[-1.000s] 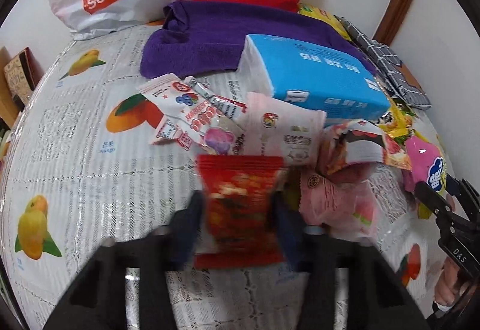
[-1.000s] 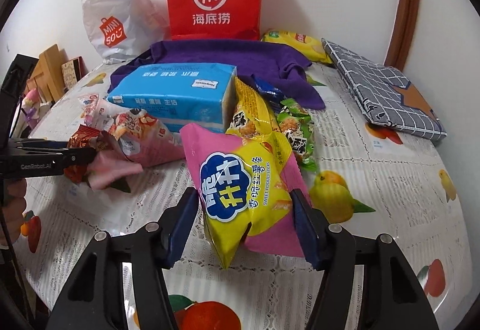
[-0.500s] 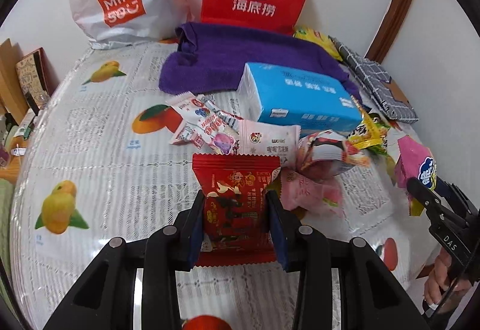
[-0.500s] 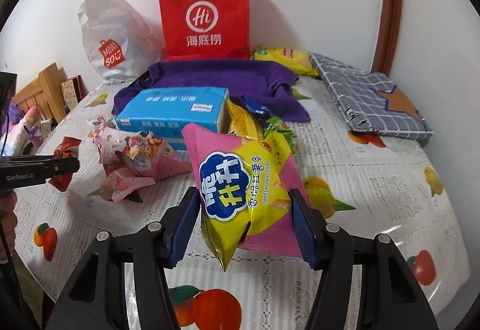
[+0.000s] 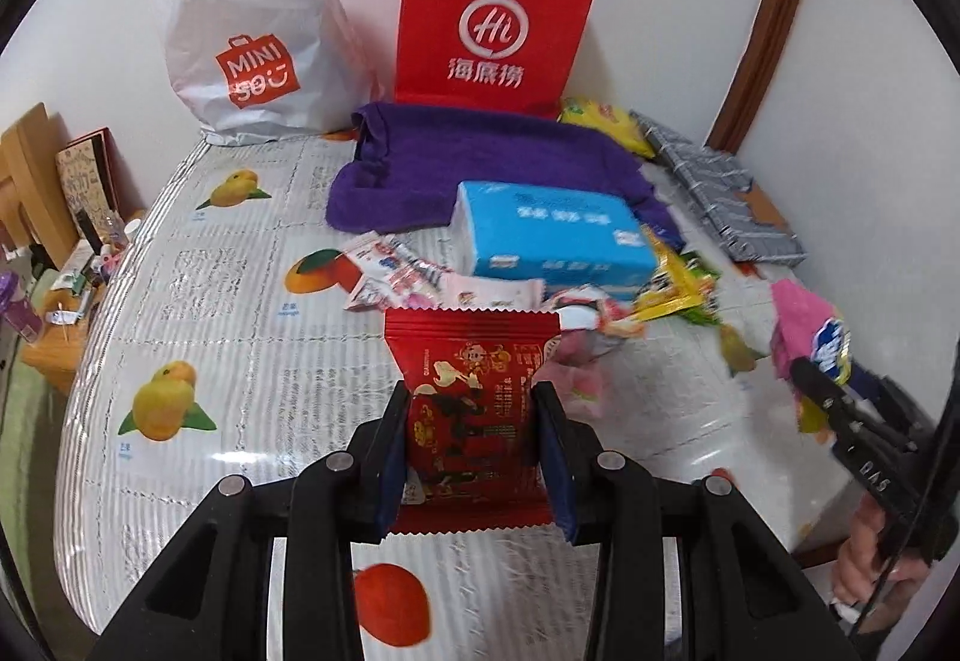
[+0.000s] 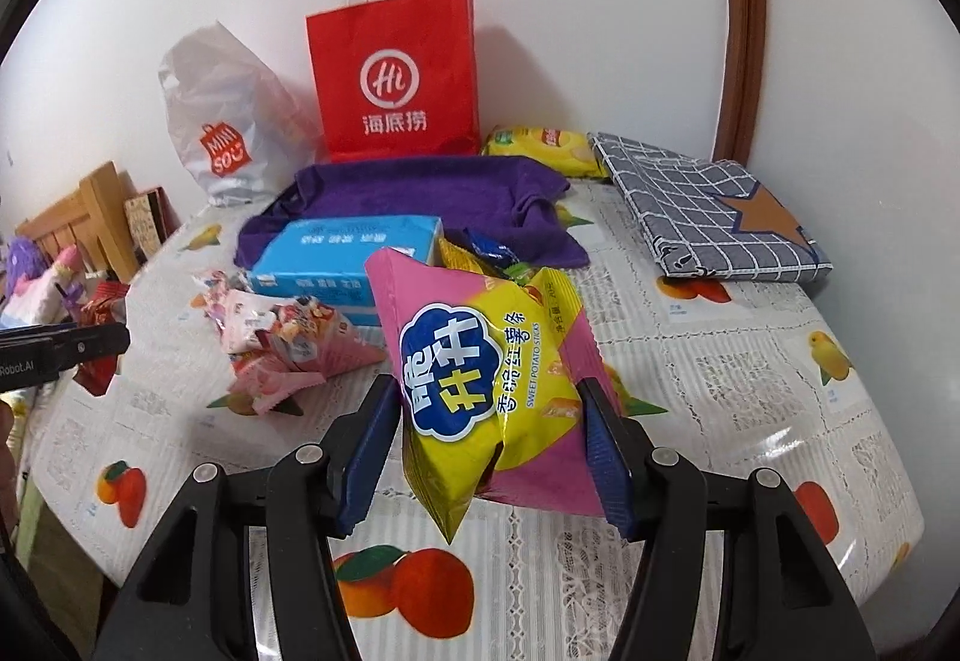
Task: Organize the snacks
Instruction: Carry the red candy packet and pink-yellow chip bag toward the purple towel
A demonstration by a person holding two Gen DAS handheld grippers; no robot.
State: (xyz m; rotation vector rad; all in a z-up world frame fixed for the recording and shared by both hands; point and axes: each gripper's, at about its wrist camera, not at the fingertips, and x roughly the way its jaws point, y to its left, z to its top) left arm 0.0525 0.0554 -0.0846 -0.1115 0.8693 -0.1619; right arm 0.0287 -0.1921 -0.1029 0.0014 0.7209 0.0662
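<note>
table: fruit-print cloth; since a sec ago we see more of it in both views, so both hands have come up off the pile.
red paper bag: upright at 12 o'clock by the wall, white MINISO bag at its 9. We'd guess one is the drop spot, can't tell which.
snack pile: pink packs + small wrappers, mid-table, just in front of the blue tissue pack. Left to sort.
sweet potato sticks bag: pink/yellow, now clear of the cloth; was among the pile a sec ago.
right gripper: fingers clamped on that bag's sides.
red snack packet: lifted too, hangs above the cloth, pile at its 12 to 1.
left gripper: pads squeeze the packet's lower half, grip firm.
meaning: two snacks picked up w/o slipping; we judge carry-to-bag comes next.
</note>
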